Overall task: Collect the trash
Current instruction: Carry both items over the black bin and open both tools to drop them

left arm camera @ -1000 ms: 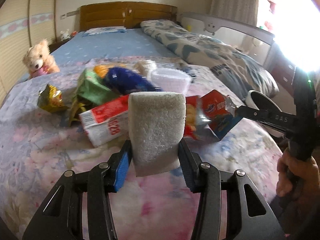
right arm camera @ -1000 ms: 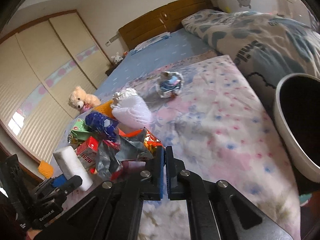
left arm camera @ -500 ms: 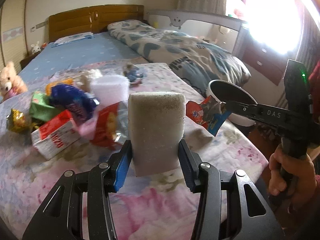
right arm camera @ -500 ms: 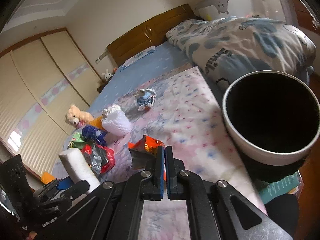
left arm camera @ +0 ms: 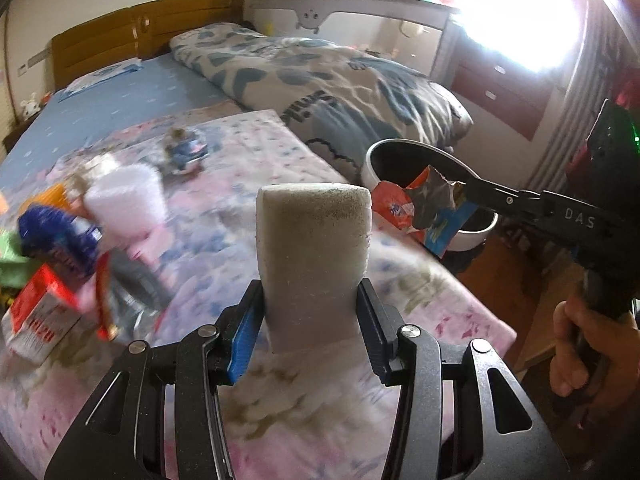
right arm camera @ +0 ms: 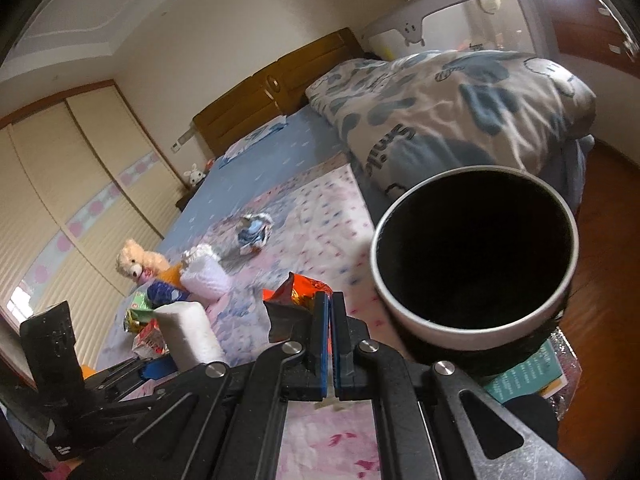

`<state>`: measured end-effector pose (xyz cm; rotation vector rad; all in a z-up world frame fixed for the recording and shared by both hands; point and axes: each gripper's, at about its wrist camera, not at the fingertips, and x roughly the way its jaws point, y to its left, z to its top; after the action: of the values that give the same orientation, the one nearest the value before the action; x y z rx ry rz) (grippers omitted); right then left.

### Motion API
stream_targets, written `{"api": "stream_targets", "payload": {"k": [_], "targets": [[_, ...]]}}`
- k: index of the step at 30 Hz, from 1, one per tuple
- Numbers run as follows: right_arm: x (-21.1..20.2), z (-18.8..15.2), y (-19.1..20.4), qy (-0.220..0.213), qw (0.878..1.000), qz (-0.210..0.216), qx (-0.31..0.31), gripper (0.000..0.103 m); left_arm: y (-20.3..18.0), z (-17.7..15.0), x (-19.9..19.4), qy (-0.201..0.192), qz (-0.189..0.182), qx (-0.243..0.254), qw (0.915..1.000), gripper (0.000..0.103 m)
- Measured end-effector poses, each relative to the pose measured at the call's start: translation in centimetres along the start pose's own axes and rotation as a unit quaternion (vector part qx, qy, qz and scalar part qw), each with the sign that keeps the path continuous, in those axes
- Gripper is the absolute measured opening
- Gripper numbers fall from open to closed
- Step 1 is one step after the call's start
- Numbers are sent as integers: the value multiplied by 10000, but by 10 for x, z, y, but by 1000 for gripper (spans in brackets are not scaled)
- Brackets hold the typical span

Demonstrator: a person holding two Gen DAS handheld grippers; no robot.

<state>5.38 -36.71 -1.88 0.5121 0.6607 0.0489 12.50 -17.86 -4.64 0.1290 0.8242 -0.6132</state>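
Observation:
A white foam block [left arm camera: 314, 264] stands upright between the blue pads of my left gripper [left arm camera: 311, 312], which is shut on it. The same block [right arm camera: 188, 336] shows at lower left in the right wrist view. My right gripper [right arm camera: 330, 312] is shut on a torn red snack wrapper [right arm camera: 298, 300]. Seen from the left wrist, that wrapper [left arm camera: 424, 208] hangs just in front of the rim of a round white bin [left arm camera: 476, 232] with a black inside. The bin [right arm camera: 472, 332] sits beside the bed, close to my right fingertips.
Loose trash lies on the floral bedspread [left arm camera: 240, 176]: a red and white carton [left arm camera: 40, 320], a blue bag [left arm camera: 56, 232], a white foam cup [left arm camera: 128, 200], a crumpled blue wrapper [left arm camera: 186, 152]. A teddy bear [right arm camera: 136, 264] and a folded quilt [right arm camera: 448, 100] lie beyond. A hand [left arm camera: 580, 348] grips the right tool.
Both grippers swung right toward the bin, each keeping its load. The wrapper now hangs at the bin's rim, and the trash pile has slid to the left of the left wrist view.

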Motion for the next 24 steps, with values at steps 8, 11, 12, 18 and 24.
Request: {"api": "stream_targets", "payload": {"k": [8,11,12,18,24], "targets": [[-21,19,-26,-280,9993,-224,109,1,-32,25,19,77,-239,301,9992,45],[-25,26,-38,-360,9987,-336,150,1,-43,34,26,99,-305,400,9987,45],[-26,28,-44,-376,9984,-375,192,1,-48,38,29,106,-321,450,9984,45],[-23,34,-69,-377,9972,-549,345,1,-74,56,51,228,-463,672,9964,45],[-16,36,-94,-280,9962,-643,515,1,-92,72,76,399,-542,826,9943,46]]}}
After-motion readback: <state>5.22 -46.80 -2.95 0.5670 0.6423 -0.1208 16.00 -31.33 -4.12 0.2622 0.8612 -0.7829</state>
